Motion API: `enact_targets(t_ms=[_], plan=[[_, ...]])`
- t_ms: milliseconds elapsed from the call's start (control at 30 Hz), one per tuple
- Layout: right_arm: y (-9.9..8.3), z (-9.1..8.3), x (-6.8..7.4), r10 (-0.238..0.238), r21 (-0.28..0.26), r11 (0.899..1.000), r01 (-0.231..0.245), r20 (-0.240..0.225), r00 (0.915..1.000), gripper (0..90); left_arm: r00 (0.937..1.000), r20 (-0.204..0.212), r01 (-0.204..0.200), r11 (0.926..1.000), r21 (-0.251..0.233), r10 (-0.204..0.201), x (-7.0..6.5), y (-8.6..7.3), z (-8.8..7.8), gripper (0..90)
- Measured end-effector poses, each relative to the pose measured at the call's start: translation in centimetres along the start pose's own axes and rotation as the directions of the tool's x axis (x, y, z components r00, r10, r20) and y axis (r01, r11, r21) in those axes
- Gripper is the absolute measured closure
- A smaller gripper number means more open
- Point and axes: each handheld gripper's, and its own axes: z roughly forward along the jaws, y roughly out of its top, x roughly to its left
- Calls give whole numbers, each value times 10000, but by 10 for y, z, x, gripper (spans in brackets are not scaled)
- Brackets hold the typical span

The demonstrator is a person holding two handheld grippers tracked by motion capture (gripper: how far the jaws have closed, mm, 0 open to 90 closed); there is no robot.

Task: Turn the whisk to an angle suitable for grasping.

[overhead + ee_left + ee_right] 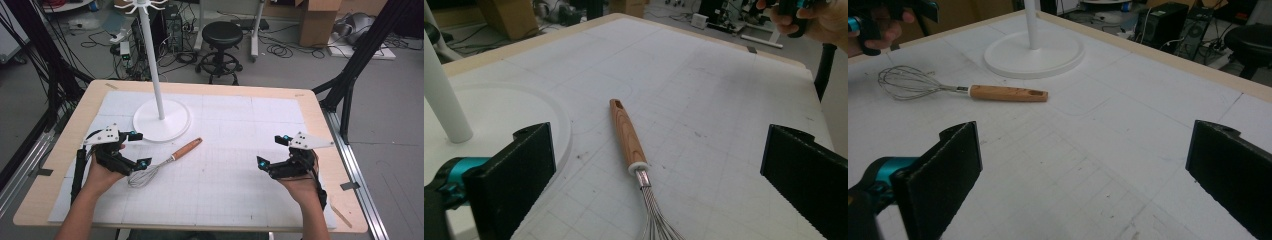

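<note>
Whisk point(162, 162) lies flat on the table point(60, 165) in the high view, wooden handle pointing toward the white stand point(162, 120); the left claw point(138, 149) sits spread beside its wire end, the right claw point(273, 150) spread well apart. Left gripper view: the whisk point(628, 137) rests between the open jaws, untouched — the reach looks under way, so next comes lowering over the handle and closing. Right gripper view: jaws wide, whisk point(1008, 93) far off. No writing seems readable anywhere.
</note>
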Motion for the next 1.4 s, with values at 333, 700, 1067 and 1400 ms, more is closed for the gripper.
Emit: enact_targets(t_ms=[333, 700, 1067, 1400], plan=[[-1, -2, 2, -41, 92, 9999, 40, 62, 10000, 2, 9997, 29, -233, 9997, -18, 233, -7, 4, 3, 17], [0, -3, 2, -36, 141, 9999, 34, 117, 9999, 2, 9997, -87, -219, 9998, 24, 219, -4, 4, -1, 18], [0, 0, -1, 36, 280, 9996, -38, 80, 10000, 2, 9997, -196, -141, 9998, 158, 144, -4, 11, 2, 17], [-1, -7, -4, 98, 178, 9998, -102, 189, 9998, 2, 9994, -284, -186, 9979, 620, 204, -4, 28, 19, 17]])
